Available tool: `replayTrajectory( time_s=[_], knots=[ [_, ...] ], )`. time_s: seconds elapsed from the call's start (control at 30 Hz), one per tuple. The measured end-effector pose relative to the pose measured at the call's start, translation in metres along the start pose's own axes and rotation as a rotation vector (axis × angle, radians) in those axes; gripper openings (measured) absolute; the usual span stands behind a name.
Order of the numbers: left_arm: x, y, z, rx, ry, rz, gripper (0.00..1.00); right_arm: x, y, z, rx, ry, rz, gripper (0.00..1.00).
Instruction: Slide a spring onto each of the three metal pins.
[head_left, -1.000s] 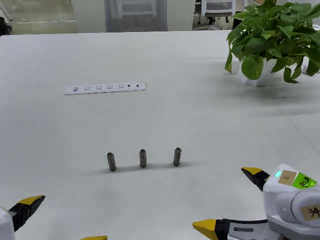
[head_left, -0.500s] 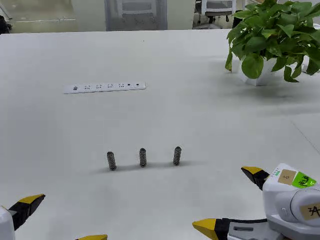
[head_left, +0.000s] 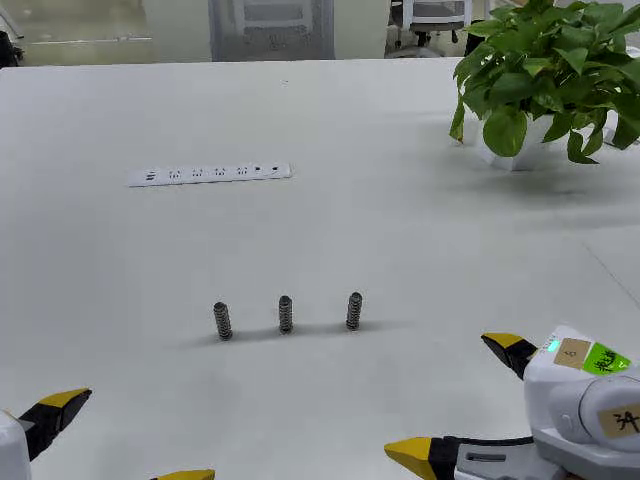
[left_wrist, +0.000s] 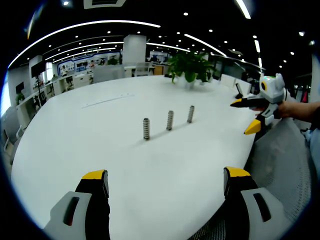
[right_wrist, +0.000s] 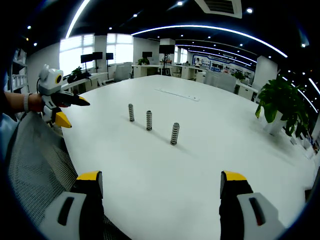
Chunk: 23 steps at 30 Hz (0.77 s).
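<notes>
Springs (head_left: 286, 314), three of them, stand upright in a short row near the middle of a wide white table (head_left: 380, 220); whether a pin is inside each one is too small to tell. In the head view a white power strip (head_left: 210, 174) lies flat well behind them, a potted plant (head_left: 545, 60) stands at the far right, and office chairs (head_left: 270, 25) are beyond the far edge. The left gripper (head_left: 125, 438) at the bottom left and the right gripper (head_left: 457, 400) at the bottom right both have their yellow-tipped jaws wide apart and hold nothing, well apart from the row. The left gripper view looks along its own spread, empty jaws to the springs, with the right gripper held by a hand (left_wrist: 292, 107) near the table edge. The right gripper view gives the row from the other side, ahead between its wide, empty jaws, and adds long ceiling lights (right_wrist: 200, 27) and bright windows (right_wrist: 95, 50).
</notes>
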<state>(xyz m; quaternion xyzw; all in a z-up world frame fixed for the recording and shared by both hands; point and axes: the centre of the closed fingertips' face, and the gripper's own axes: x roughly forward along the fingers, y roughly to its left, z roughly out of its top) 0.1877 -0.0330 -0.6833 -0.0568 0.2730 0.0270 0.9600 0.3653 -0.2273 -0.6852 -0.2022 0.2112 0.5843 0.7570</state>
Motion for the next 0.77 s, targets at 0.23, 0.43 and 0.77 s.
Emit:
replayTrajectory(
  time_s=[0.23, 0.43, 0.77],
  knots=[
    [0.0001, -0.0003, 0.0002, 0.001, 0.0, 0.0, 0.97, -0.0001, 0.0015, 0.0003, -0.002, 0.003, 0.002, 0.99],
    [0.0, -0.001, -0.0003, 0.0, 0.001, -0.001, 0.97, -0.0008, 0.0024, 0.0015, -0.003, 0.001, 0.0, 0.99],
    [0.0002, 0.0005, -0.0014, -0.002, 0.001, 0.0, 0.97, -0.0009, 0.0018, 0.0011, -0.001, 0.0, -0.001, 0.99]
  ],
)
